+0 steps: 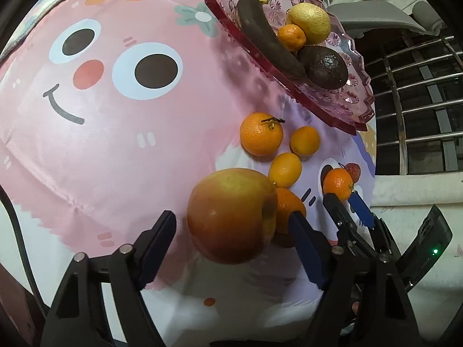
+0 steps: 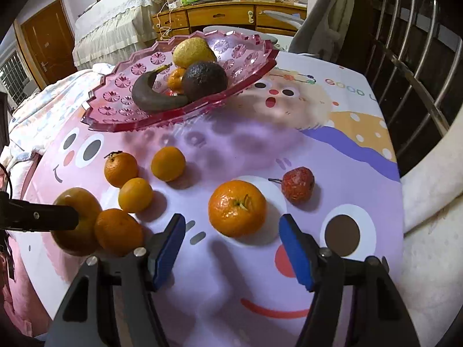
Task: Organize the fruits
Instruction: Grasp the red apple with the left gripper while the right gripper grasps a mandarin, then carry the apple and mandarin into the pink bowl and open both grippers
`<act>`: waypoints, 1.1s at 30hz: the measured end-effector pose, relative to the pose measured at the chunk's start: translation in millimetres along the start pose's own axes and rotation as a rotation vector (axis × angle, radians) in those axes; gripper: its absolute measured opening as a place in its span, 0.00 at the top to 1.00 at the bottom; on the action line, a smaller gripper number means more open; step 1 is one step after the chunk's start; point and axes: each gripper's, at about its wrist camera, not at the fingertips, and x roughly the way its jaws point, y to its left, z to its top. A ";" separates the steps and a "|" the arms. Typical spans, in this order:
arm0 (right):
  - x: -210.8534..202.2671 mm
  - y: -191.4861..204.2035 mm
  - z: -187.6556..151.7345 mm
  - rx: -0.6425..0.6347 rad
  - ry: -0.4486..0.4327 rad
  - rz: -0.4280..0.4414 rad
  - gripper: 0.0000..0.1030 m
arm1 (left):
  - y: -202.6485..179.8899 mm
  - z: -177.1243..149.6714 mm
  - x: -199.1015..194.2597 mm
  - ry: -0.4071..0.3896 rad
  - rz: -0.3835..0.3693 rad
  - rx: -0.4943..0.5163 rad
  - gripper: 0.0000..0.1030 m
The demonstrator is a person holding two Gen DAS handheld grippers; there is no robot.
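Left gripper (image 1: 231, 231) wide, straddling the apple (image 1: 231, 217), pads not touching. Right gripper (image 2: 231, 231) wide, around the tangerine (image 2: 237, 208).

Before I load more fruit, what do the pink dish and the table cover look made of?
Pink dish: looks like moulded clear plastic or pressed glass, glossy; it is see-through, with cut flower facets and a scalloped rim. Which of the two, I cannot tell. Table cover: probably smooth printed fabric or vinyl, matte, with faint creases.
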 end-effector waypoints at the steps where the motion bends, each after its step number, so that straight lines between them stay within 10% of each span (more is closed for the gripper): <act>1: 1.7 0.2 -0.2 -0.003 0.000 0.000 0.37 | -0.3 0.8 1.5 0.001 0.000 -0.005 0.27; 13: 13.1 2.2 2.0 -0.036 -0.025 -0.032 0.55 | 9.7 0.1 6.5 -0.015 -0.061 -0.055 0.41; 33: -19.8 8.0 10.8 -0.056 -0.039 -0.002 0.56 | 23.3 -5.3 -35.9 -0.089 -0.048 -0.046 0.43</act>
